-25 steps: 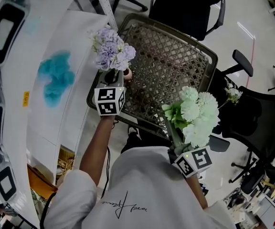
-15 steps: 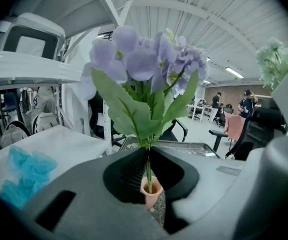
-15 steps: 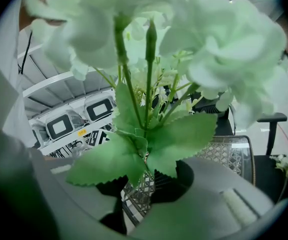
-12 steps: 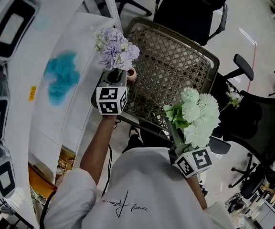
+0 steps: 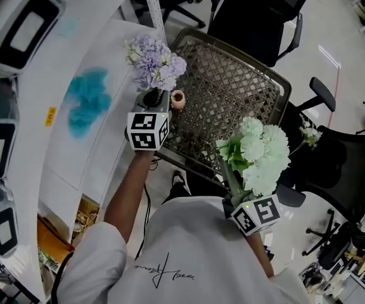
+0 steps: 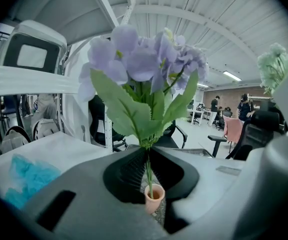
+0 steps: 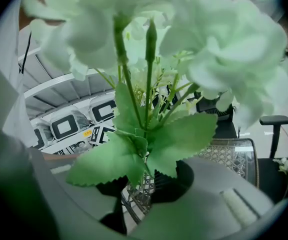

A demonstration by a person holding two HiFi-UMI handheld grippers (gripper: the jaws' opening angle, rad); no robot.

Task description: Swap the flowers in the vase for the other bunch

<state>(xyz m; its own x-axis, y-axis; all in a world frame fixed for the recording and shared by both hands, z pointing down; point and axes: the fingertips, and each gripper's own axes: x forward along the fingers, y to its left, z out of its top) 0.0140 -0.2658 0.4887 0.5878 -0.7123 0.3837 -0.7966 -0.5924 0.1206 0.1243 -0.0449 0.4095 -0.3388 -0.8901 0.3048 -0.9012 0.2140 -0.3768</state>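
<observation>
L gripper (image 6: pixel 148 160): jaws nearly together, pinched on the thin stem (image 6: pixel 147 173) of the purple bunch (image 6: pixel 144 59), just under its lowest leaves. R gripper (image 7: pixel 143 181): jaws about half apart, clamped on the stems of the green-white bunch (image 7: pixel 184 44), w/ leaves spilling over the pads.

Below the L jaws the stem runs down to the mouth of the small peach vase (image 6: pixel 154 198). Its cut end lines up w/ the rim, but can't tell if it is inside or just above. In the head view the vase stands on the woven surface (image 5: pixel 233 87) near its left edge, just beside the L gripper. The R gripper and its bunch hang near the person's chest, well apart from the vase, off the surface's near edge.

Progress, as I judge it: early-to-mid. Both bunches are in grip and the purple one is at or barely out of the vase. Left to do: get the purple stem fully clear, put it down somewhere, bring the green-white bunch over and drop its stems into the vase. The mouth is narrow and this bunch has several stems, so lining up will need care.

Axes: purple bunch's long axis runs along the stem, approx upright, blooms up, cut end down toward the vase. Green-white bunch is likewise blooms up, tipped a bit away from the person; its cut ends are hidden below the jaws.
</observation>
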